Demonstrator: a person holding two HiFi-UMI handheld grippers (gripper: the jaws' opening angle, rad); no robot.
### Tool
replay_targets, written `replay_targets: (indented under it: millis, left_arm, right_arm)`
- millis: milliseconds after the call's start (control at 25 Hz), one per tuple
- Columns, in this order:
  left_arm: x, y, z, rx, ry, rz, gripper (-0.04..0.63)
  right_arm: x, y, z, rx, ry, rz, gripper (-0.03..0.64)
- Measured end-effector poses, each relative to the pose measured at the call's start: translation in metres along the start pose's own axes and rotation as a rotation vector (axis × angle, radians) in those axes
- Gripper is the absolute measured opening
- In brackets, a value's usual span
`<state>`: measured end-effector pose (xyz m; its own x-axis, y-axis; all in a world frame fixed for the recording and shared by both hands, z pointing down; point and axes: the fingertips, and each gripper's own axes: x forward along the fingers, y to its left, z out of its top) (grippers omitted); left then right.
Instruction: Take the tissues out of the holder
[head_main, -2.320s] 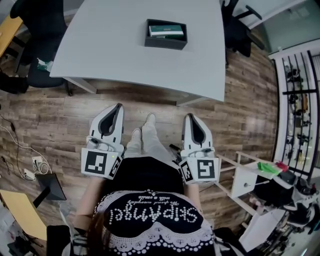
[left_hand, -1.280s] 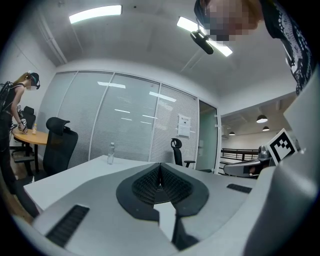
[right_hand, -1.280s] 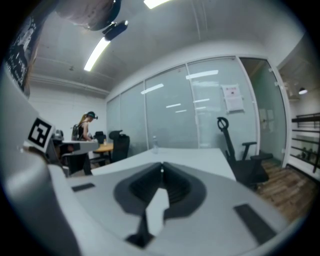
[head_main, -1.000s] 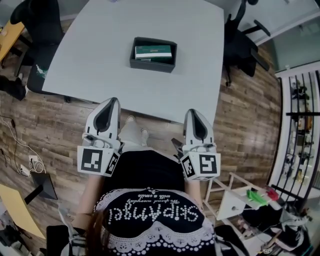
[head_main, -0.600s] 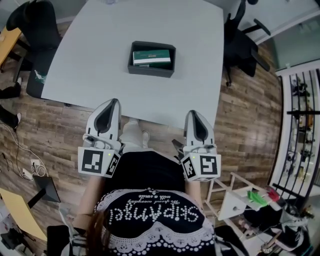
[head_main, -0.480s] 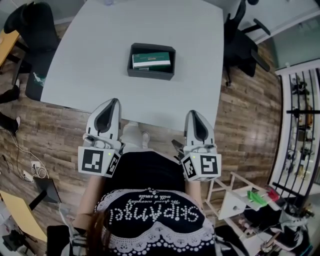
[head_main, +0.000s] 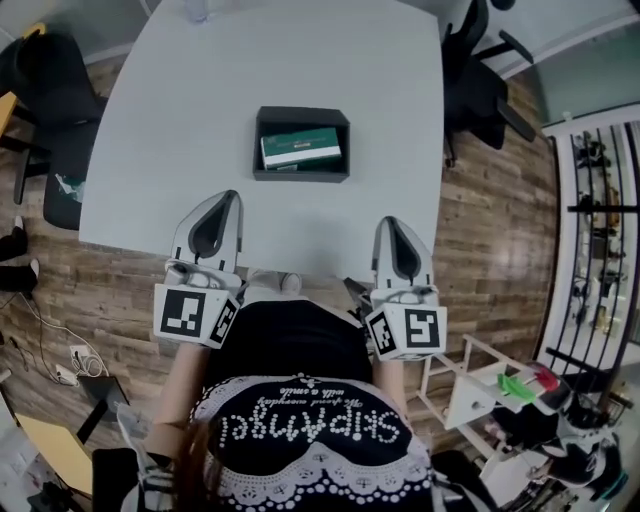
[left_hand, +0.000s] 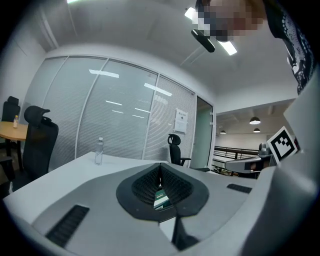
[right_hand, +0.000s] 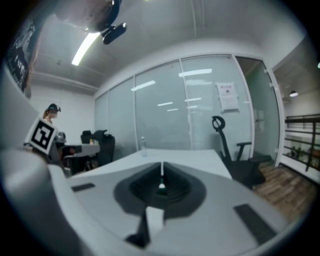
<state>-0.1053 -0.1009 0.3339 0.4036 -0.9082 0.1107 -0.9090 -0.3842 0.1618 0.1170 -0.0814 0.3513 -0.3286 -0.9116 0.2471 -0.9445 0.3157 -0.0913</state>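
Note:
A dark grey holder (head_main: 301, 145) sits on the white table (head_main: 180, 120), and a green-and-white tissue pack (head_main: 300, 148) lies inside it. My left gripper (head_main: 228, 196) hovers at the table's near edge, below and left of the holder, its jaws shut with nothing between them. My right gripper (head_main: 390, 222) hangs level with it to the right, also shut and empty. In the left gripper view the green tissue pack (left_hand: 161, 198) peeps through below the closed jaws (left_hand: 160, 170). The right gripper view shows its closed jaws (right_hand: 161, 176) pointing across the table.
Black office chairs stand at the table's left (head_main: 50, 75) and far right (head_main: 480, 80). A clear bottle (left_hand: 99, 151) stands at the far edge of the table. A white rack (head_main: 480, 385) with green items is to my right, and metal shelving (head_main: 600, 200) lines the right side.
I have moved closer to the table: the holder and table have slid down towards me in the head view. Both grippers have stayed shut and now reach the table's near edge.

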Motion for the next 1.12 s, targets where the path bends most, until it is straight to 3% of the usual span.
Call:
replay_targets:
  millis: [400,720,1120]
  left_arm:
    - [0.032,0.036,-0.006,-0.016,0.04,-0.083,0.034]
    - [0.033,0.056,-0.008,-0.039,0.043,-0.067,0.034]
    - [0.032,0.047,-0.006,-0.042,0.03,-0.049,0.034]
  right_arm:
    - [0.031,0.01,-0.005,0.01,0.037,-0.07,0.035]
    - [0.041,0.023,-0.009,0.018,0.051,-0.066,0.035]
    - [0.041,0.014,-0.004,0.009,0.037,-0.039,0.035]
